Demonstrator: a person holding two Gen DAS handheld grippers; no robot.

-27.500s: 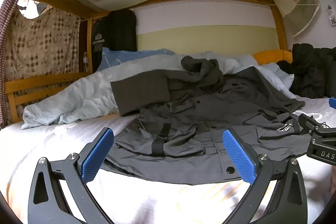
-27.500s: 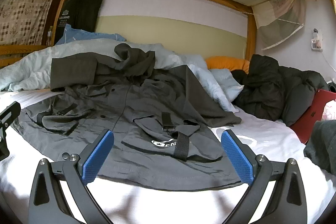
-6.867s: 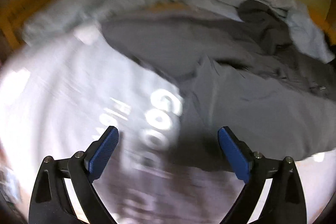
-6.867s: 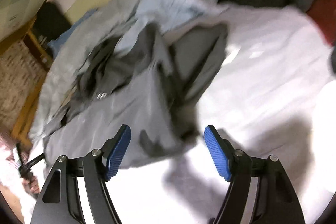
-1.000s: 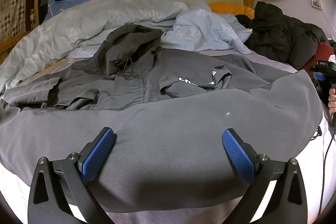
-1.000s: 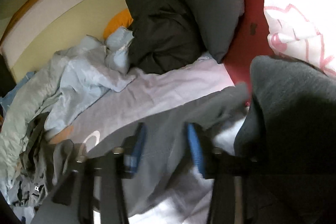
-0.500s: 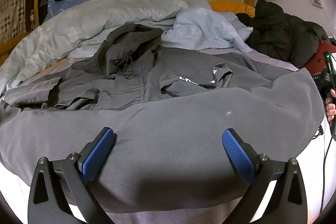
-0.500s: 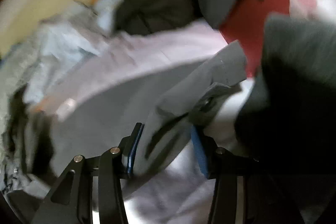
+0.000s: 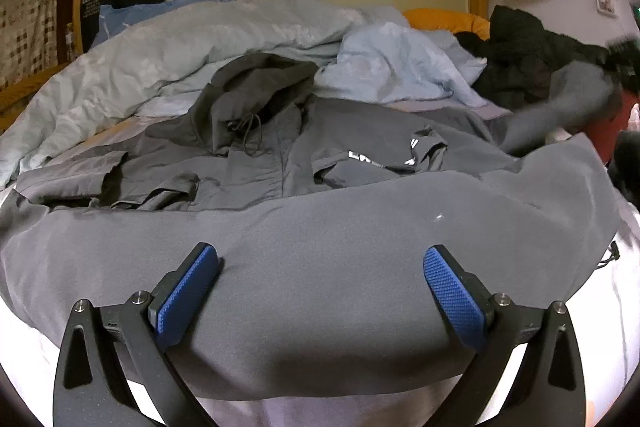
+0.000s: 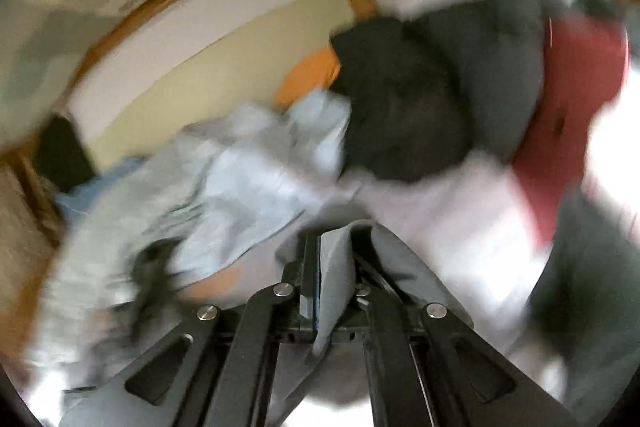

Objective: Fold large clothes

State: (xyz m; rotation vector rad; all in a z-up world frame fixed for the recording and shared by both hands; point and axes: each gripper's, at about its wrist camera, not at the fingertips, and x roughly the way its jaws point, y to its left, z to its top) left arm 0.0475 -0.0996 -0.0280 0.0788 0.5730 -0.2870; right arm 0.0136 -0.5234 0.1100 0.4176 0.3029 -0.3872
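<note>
A wooden-framed bunk fills the room, its white sheet [image 9: 624, 307] crowded with a pale blue duvet [image 9: 160, 43] and a black puffy coat [image 9: 524, 63]. The large grey hooded jacket [image 9: 280, 155] lies spread across it, hem folded up toward the chest. The right gripper [image 10: 334, 259] is clamped on the jacket's grey sleeve [image 10: 336, 279], lifted off the sheet. The left gripper [image 9: 320, 291] hovers with its jaws wide apart over the folded hem, holding nothing. To my eye, the sleeve wants carrying flat across the chest, kept taut, and laid without dragging the body askew.
</note>
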